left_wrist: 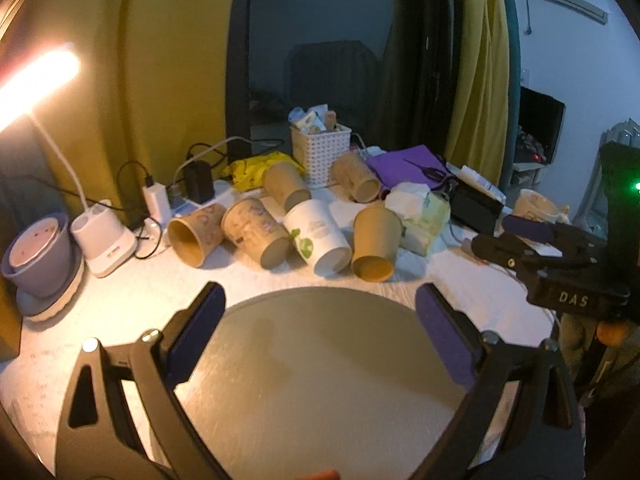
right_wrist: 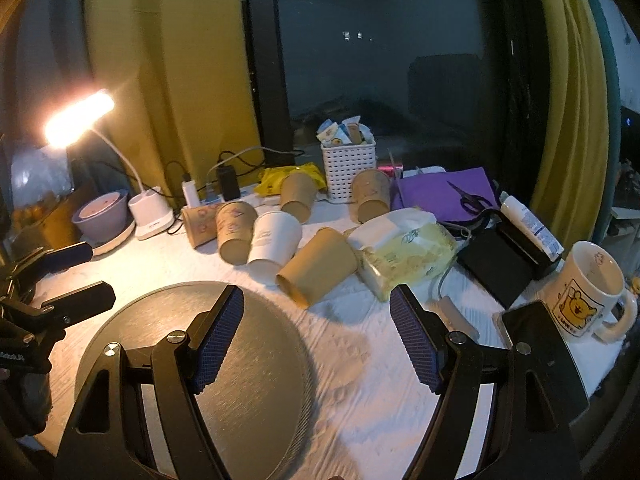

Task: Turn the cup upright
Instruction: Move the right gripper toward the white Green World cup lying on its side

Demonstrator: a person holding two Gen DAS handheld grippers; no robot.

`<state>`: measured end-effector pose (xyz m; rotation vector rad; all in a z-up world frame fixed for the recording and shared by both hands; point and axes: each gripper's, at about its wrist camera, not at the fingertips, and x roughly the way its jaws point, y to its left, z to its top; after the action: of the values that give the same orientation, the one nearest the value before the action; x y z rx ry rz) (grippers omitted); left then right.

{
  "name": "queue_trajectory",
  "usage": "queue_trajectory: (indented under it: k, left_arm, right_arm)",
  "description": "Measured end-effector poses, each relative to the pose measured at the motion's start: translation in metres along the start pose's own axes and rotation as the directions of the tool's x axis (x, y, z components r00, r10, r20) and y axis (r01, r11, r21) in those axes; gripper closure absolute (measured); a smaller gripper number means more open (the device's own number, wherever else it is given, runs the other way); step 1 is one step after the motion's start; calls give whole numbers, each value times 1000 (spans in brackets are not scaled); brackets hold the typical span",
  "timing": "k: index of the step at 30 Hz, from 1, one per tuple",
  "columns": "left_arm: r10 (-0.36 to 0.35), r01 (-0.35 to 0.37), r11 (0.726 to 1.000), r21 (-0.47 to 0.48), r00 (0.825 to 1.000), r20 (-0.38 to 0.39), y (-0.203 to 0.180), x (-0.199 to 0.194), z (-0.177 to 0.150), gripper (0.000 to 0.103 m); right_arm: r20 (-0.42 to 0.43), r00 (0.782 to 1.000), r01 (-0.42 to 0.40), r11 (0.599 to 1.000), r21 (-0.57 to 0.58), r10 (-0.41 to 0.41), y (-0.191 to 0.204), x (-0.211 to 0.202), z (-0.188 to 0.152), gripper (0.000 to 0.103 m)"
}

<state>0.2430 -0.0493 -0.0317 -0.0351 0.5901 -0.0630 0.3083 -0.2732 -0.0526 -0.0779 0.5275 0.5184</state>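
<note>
Several paper cups lie on their sides across the white table. A plain brown cup [right_wrist: 318, 266] lies nearest, mouth toward me; it also shows in the left wrist view [left_wrist: 376, 242]. A white cup [right_wrist: 274, 240] [left_wrist: 320, 236] lies left of it, then printed brown cups [right_wrist: 234, 232] [left_wrist: 256, 232]. Two more brown cups [right_wrist: 298, 196] [right_wrist: 370, 194] lie further back. My left gripper [left_wrist: 320, 316] is open and empty above a round grey tray [left_wrist: 320, 368]. My right gripper [right_wrist: 316, 320] is open and empty, just short of the plain brown cup.
A tissue pack [right_wrist: 404, 250] lies right of the cups. A white mug [right_wrist: 588, 292] stands at far right beside a black case [right_wrist: 500, 260]. A white basket [right_wrist: 348, 168], purple folder [right_wrist: 444, 190], lamp base [right_wrist: 152, 212] and purple bowl [right_wrist: 102, 212] line the back.
</note>
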Motion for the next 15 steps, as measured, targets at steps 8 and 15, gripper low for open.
queue_trajectory:
  k: [8, 15]
  left_arm:
    - [5, -5, 1000, -9, 999, -43, 0, 54, 19, 6]
    - [-11, 9, 1000, -19, 997, -73, 0, 104, 34, 7]
  right_arm:
    - [-20, 1000, -12, 1000, 4, 13, -20, 36, 13, 25]
    - [-32, 999, -23, 1000, 16, 24, -35, 64, 20, 25]
